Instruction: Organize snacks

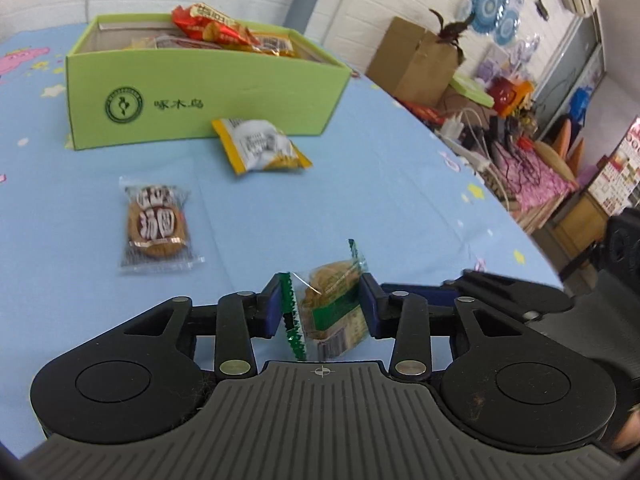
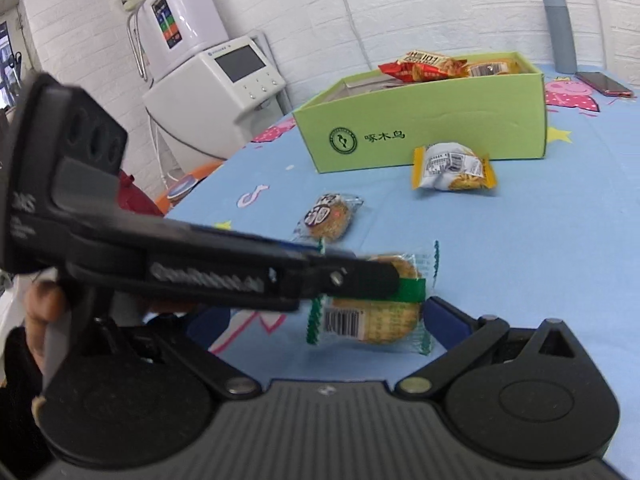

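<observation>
My left gripper [image 1: 322, 304] is shut on a green-edged clear cracker packet [image 1: 332, 308], held on edge just above the blue tablecloth. The same packet [image 2: 372, 312] shows in the right wrist view, with the left gripper's finger across it. My right gripper [image 2: 320, 320] is open; its right finger [image 2: 444, 316] stands beside the packet and its left finger is hidden behind the left gripper. A brown cookie packet [image 1: 158, 226] [image 2: 328, 218] and a yellow-white packet [image 1: 260, 146] [image 2: 452, 168] lie on the cloth. The green box [image 1: 200, 100] [image 2: 432, 124] holds several snacks.
A grey cylinder [image 2: 560, 32] and a red phone [image 2: 604, 84] are behind the box. The table edge runs along the right in the left wrist view, with cardboard boxes [image 1: 416, 56] and clutter beyond. White appliances [image 2: 212, 80] stand past the left edge in the right wrist view.
</observation>
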The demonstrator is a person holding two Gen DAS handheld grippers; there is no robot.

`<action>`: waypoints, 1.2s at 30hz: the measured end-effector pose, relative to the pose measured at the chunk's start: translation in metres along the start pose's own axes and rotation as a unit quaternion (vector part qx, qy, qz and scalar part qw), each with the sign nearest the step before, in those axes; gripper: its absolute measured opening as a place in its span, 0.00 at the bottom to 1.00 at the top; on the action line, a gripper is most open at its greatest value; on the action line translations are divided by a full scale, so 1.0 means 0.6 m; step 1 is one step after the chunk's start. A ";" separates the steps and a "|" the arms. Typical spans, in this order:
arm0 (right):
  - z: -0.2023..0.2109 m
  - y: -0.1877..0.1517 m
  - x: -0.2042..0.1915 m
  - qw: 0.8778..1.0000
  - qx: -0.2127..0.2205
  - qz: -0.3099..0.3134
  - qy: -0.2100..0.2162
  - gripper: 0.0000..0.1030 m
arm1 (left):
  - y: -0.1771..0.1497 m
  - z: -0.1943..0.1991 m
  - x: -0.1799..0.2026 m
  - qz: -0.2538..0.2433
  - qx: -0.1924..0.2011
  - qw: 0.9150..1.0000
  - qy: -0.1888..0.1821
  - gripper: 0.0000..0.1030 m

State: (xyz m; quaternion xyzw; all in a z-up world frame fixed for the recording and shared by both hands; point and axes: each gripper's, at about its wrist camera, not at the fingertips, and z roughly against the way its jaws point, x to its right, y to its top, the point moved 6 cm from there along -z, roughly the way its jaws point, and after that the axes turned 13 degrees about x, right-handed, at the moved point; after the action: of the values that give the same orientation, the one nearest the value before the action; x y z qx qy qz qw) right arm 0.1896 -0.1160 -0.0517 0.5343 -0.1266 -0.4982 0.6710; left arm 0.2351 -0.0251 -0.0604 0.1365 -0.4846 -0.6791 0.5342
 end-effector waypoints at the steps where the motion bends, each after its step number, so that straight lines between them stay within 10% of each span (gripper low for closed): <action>1: 0.007 -0.003 -0.001 1.000 0.003 0.002 -0.006 0.99 | -0.007 0.001 0.002 -0.008 0.002 1.000 0.012 0.26; 7: 0.044 -0.019 0.007 0.999 0.025 0.016 -0.038 1.00 | -0.010 0.046 -0.026 0.001 0.032 0.998 0.054 0.54; 20: 0.013 -0.008 0.018 0.993 0.007 0.102 -0.052 0.99 | -0.029 0.021 -0.024 0.104 -0.009 0.995 0.001 0.51; 24: -0.018 -0.018 0.033 0.994 -0.007 0.094 -0.053 0.95 | -0.027 0.007 -0.025 0.103 -0.008 0.995 0.000 0.44; 28: -0.027 -0.026 0.007 0.992 -0.009 0.116 -0.050 0.76 | -0.029 0.001 -0.015 0.077 -0.006 0.997 0.014 0.08; 36: -0.040 0.039 0.006 0.994 0.019 0.099 -0.042 0.73 | 0.051 -0.005 -0.035 0.076 0.016 0.997 0.022 0.04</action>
State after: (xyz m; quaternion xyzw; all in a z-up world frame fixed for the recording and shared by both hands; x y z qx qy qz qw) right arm 0.2206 -0.1059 -0.0429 0.5103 -0.2162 -0.4488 0.7010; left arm 0.2635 -0.0073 -0.0444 0.1226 -0.4931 -0.6253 0.5922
